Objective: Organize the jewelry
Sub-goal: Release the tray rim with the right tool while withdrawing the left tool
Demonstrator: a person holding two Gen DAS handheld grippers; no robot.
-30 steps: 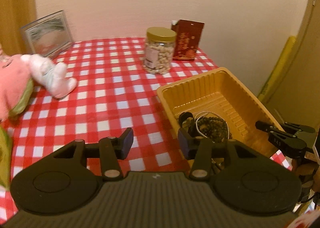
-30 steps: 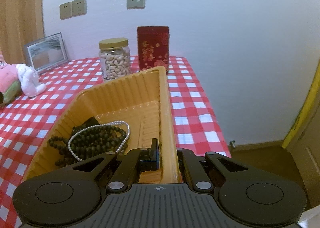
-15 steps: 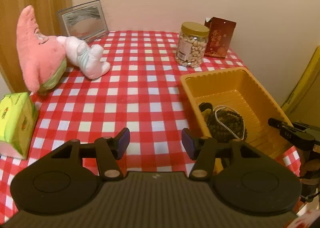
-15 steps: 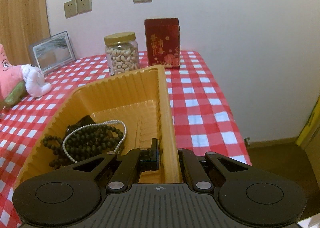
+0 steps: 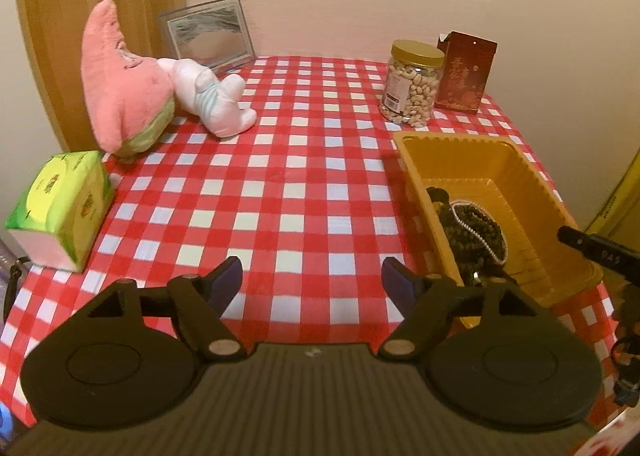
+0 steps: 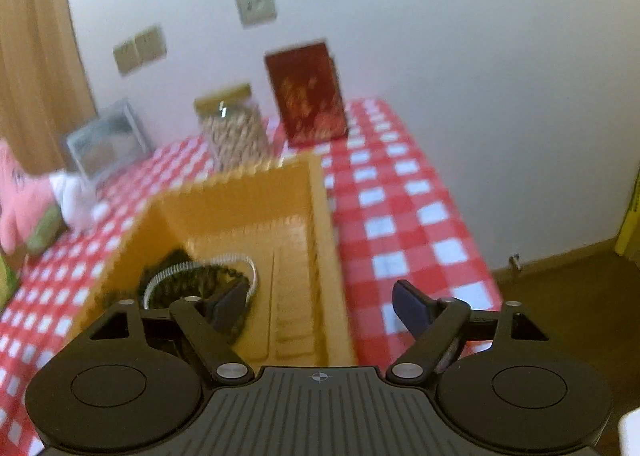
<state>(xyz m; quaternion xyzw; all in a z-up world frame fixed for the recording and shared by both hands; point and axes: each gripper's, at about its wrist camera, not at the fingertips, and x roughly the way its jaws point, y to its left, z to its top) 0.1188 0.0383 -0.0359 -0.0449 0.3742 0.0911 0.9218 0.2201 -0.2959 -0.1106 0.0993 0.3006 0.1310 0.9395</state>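
Opening wide, both my tongs hold nothing right now. My left gripper (image 5: pixel 311 280) hangs over the bare checked cloth of the table (image 5: pixel 296 191), with only red and white squares between its jaws. My right gripper (image 6: pixel 320 306) hangs over the right wall of the yellow tray (image 6: pixel 320 215), one finger inside the tray and one outside. The tray sits by the right edge of the table, near the front corner. The jewelry is in it: dark beads (image 5: pixel 474 225) in a heap with a pearl string (image 5: pixel 476 228) on top, against the tray's left wall. I think things could go wrong here. The tray looks light, so a bump on its wall could tip it or slide it off the table edge. The strings look tangled, so pulling one could drag the other out too. My right view is blurry, so I cannot see how the beads loop. My own fingers hide the near end of the tray in both views. I cannot tell if more small pieces lie there.
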